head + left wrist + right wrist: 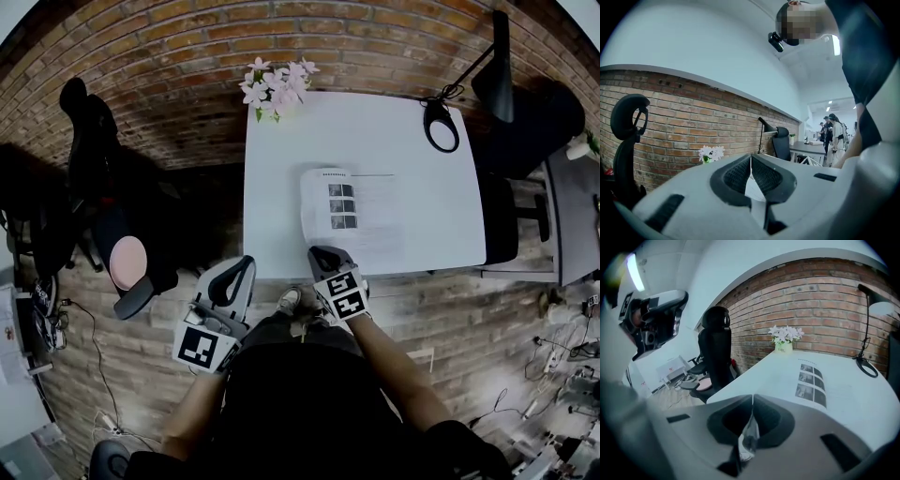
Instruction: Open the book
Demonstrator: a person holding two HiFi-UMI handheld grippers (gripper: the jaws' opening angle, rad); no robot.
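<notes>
Right gripper (326,255): jaws clenched pad to pad, nothing between them. It tilts down over the near edge of the table, its tips just beside the book's near edge.
Left gripper (239,274): also closed tight and empty. It is held off the table by the near left corner, well apart from the book, and points level toward the brick wall.
Book (352,211): lies flat on the table's near half, about midway across. Neither gripper touches it.
Upturned face: white, with a column of small photographs on its left part and faint lines of print to their right. The left edge looks rounded, as a bulging leaf would.
Table (281,187): white, and carries the book, the flowers and the lamp.
Flowers (278,86): at the far left corner, well apart from the book.
Lamp (441,122): at the far right corner, its dark ring head resting on the top.
Chair (94,159): dark, on the floor to the left of the table.
Done, as judged: photographs beside running print read more like an inner spread than a cover, so the book is probably open already. No spine or cover can be made out to settle it.
Left, as judged: if that face is a spread, nothing is left but to draw the grippers away. If it is a cover, the whole opening remains, starting with a jaw worked under an edge.
</notes>
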